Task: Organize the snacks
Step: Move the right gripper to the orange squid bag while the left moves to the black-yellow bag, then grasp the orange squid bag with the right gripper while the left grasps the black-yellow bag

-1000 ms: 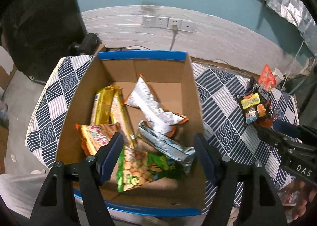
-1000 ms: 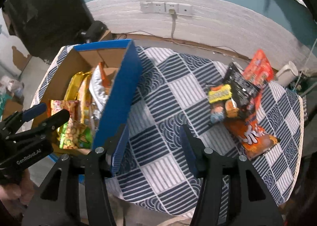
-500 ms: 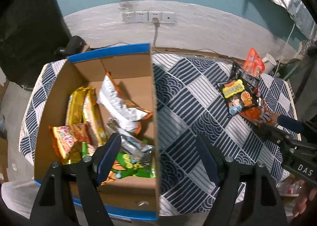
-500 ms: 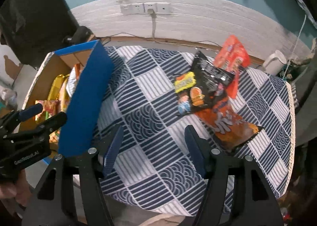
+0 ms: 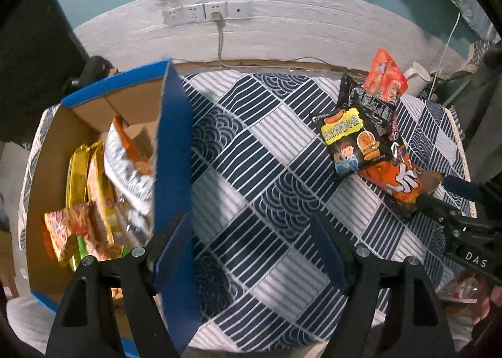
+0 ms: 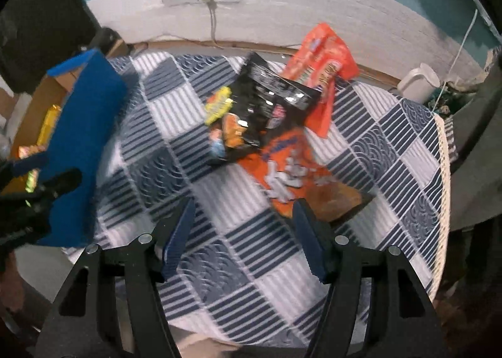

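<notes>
looking down my left gripper [image 5: 251, 239], i see its jaws spread wide with nothing between them but the blue-and-white patterned tablecloth [image 5: 266, 151]. the cardboard box [image 5: 175, 151] with blue outer walls sits to the left of it, its near blue wall just beside my left finger. inside the box lie several packets: gold ones [image 5: 78, 176], a silver-and-orange bag [image 5: 125, 157], and a red-and-yellow packet [image 5: 69, 226] toward the near end.

the loose snacks are well off to the upper right of this gripper: a black bag [image 5: 354, 138] with a yellow label and cartoon figures, a red bag [image 5: 384, 76] behind it near the wall, and an orange bag [image 5: 398, 179] partly under the black one.

my right gripper [image 6: 244, 232] is also spread apart and holding nothing. the orange bag [image 6: 288, 166] lies just ahead of it, its near edge close to my right finger; the black bag [image 6: 251, 116] overlaps its far end, and the red bag [image 6: 323, 72] stands farther back. this view is blurred, so i cannot tell whether the finger touches the orange bag. the box [image 6: 84, 138] sits off to the left here, and a white jug [image 6: 417, 82] stands at the far right of the table.
</notes>
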Motion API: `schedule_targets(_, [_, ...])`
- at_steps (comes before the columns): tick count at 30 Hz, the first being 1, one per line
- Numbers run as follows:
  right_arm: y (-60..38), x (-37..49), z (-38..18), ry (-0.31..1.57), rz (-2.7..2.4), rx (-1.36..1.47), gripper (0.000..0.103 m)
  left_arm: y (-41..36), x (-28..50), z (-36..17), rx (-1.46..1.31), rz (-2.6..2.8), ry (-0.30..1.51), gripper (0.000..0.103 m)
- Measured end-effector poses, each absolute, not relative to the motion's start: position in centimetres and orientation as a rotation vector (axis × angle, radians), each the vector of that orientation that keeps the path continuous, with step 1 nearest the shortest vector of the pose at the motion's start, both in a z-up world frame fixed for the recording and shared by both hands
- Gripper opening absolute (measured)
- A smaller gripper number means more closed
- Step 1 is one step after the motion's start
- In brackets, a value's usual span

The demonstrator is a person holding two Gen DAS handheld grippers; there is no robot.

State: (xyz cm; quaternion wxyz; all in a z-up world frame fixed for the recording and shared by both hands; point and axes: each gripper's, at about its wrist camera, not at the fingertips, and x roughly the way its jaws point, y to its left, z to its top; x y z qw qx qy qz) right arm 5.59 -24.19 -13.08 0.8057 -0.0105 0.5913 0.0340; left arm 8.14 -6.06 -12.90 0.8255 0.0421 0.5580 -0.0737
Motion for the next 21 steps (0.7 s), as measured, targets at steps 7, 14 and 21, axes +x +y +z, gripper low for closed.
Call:
schedule_targets(7, [-26.0, 7.0, -15.8, 1.295, 0.093, -0.112, 0.065, -9.2, 10.0, -15.1, 0.112, -0.169, 1.208, 0.081])
schedule_targets(14, [-25.8, 8.2, -17.8, 1.307, 0.139, -0.198, 0.065, -11.3, 11.2, -16.7, 0.140, -0.195, 1.225, 0.081])
schedule_targets(21, [-26.0, 9.0, -20.2, 1.333, 0.158, -0.219, 0.065, -12.3, 12.3, -18.7, 0.113, -0.195, 1.262, 0.081])
